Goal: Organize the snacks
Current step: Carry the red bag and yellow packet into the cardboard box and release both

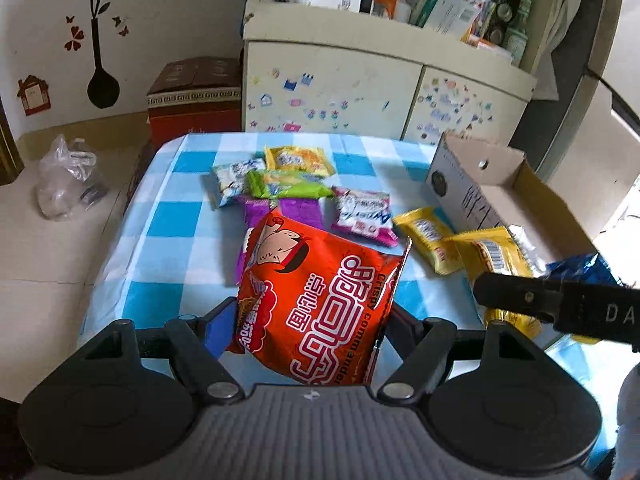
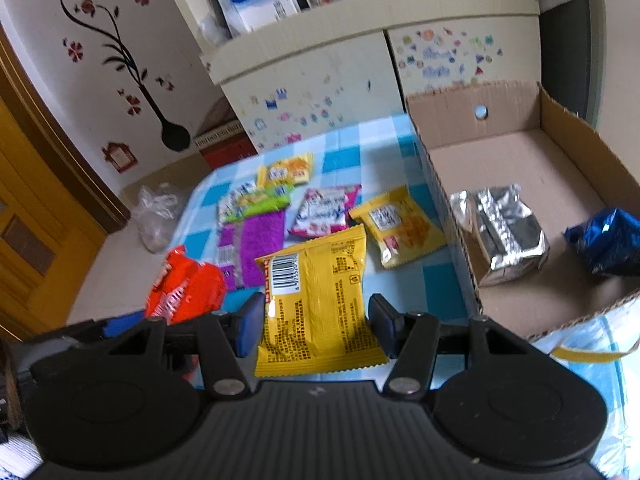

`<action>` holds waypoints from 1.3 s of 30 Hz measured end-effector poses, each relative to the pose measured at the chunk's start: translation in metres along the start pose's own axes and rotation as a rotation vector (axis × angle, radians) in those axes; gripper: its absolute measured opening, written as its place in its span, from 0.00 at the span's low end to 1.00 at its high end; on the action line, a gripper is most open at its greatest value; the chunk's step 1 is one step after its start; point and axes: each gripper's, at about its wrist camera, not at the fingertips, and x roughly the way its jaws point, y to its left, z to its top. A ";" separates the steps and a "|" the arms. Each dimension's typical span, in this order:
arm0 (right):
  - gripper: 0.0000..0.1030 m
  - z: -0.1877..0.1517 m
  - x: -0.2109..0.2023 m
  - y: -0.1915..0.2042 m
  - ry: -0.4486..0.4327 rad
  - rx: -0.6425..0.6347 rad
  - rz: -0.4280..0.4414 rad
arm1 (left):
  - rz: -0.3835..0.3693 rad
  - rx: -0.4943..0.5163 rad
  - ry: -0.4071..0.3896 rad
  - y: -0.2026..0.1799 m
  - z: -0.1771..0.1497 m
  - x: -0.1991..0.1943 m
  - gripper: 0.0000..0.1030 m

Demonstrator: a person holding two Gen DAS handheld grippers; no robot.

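My left gripper [image 1: 306, 320] is shut on a big red snack bag [image 1: 320, 292] and holds it above the checked table [image 1: 176, 216]. The red bag also shows at the left of the right wrist view [image 2: 184, 288]. My right gripper [image 2: 316, 316] is shut on a yellow snack packet [image 2: 320, 300], barcode side up, above the table left of the cardboard box [image 2: 568, 128]. The box holds a silver packet [image 2: 508, 236] and a blue packet [image 2: 608, 244]. Several small packets lie on the table: yellow [image 2: 400, 224], pink-white [image 2: 326, 212], purple [image 2: 260, 244], green [image 2: 260, 202].
A cream cabinet [image 1: 332, 88] with stickers stands behind the table, its shelf full of boxes. A red-brown box [image 1: 192, 96] and a clear plastic bag [image 1: 68, 180] sit on the floor at the left. A wooden door [image 2: 36, 216] is at far left.
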 end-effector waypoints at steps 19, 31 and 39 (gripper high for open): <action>0.56 0.050 -0.086 -0.071 -0.283 0.166 -0.004 | -0.148 0.050 -0.073 -0.084 0.038 -0.023 0.78; 0.56 0.057 -0.114 -0.117 -0.375 0.303 -0.055 | -0.240 0.098 -0.075 -0.144 0.058 -0.011 0.78; 0.56 0.061 -0.116 -0.138 -0.387 0.395 -0.070 | -0.266 0.100 -0.036 -0.168 0.063 0.012 0.79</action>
